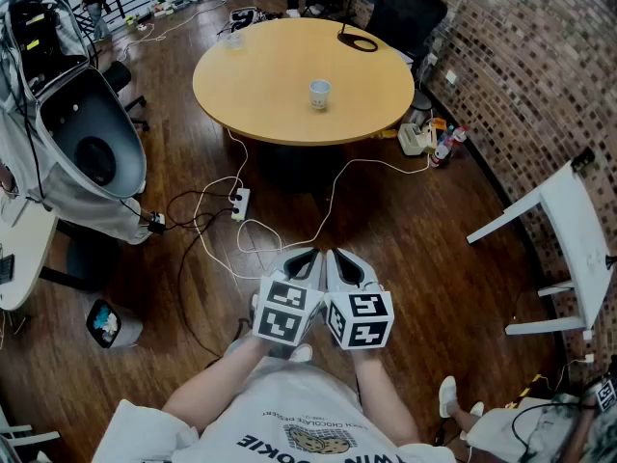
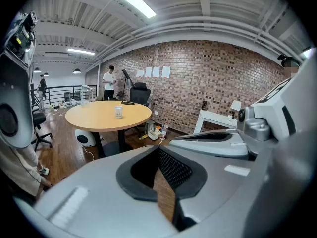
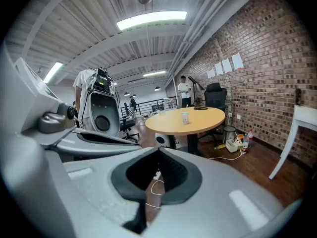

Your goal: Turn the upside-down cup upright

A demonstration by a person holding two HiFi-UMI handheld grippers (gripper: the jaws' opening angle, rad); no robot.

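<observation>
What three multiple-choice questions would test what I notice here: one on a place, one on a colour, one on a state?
1. Where is the cup?
A. On the floor
B. On the round table
C. On a shelf

2. What colour is the table's top?
A. White
B. Light wood
C. Black

3. How are the left gripper and the right gripper?
A. Both shut, empty
B. Both wide open
C. Each shut on a cup

Answers:
1 B: the cup stands near the table's middle.
2 B: the top is pale tan wood.
3 A: each gripper view shows its jaws together with nothing between them.
</observation>
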